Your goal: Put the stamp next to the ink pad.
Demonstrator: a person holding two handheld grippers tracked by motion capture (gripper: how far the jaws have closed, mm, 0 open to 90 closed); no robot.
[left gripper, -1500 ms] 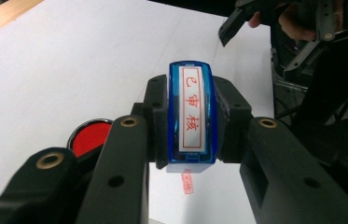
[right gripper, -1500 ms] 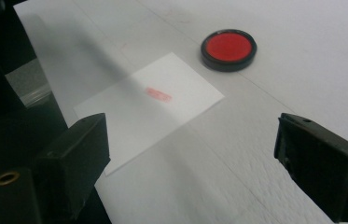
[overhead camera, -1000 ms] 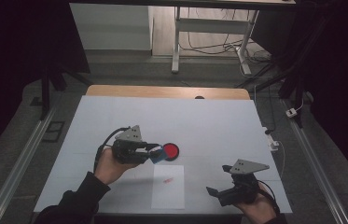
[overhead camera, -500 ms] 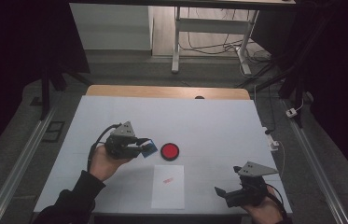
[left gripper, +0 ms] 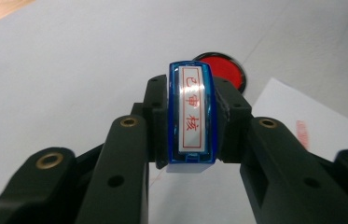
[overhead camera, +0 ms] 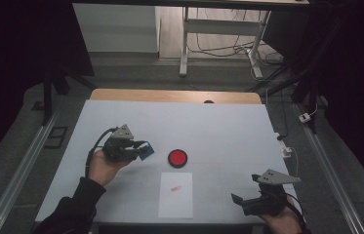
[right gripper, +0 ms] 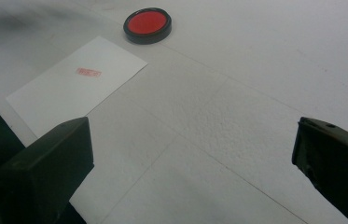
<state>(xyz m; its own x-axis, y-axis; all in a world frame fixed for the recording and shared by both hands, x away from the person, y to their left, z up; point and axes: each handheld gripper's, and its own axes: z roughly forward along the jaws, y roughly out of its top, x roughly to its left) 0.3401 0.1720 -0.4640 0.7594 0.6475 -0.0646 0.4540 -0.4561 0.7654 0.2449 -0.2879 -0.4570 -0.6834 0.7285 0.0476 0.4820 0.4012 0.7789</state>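
My left gripper [overhead camera: 140, 150] is shut on a blue stamp [left gripper: 191, 116] whose white label carries red characters; the stamp [overhead camera: 146, 151] hangs above the table, left of the red ink pad [overhead camera: 177, 158]. The ink pad [left gripper: 223, 69] shows behind the stamp, and again at the far side [right gripper: 147, 24] in the right gripper view. A white sheet of paper [overhead camera: 176, 194] with a small red stamp mark [overhead camera: 175, 188] lies near the front edge. My right gripper [overhead camera: 240, 202] stands open at the front right, with bare table between its jaws [right gripper: 190, 158].
The white table [overhead camera: 228, 131] has a wooden strip [overhead camera: 174, 95] along its far edge. A small white device with a cable [overhead camera: 287, 150] sits at the right edge. Beyond the table stand a metal frame [overhead camera: 218, 29] and floor cables.
My left gripper has drawn back to the left with the stamp, away from the ink pad. My right gripper has slid slightly toward the front right corner.
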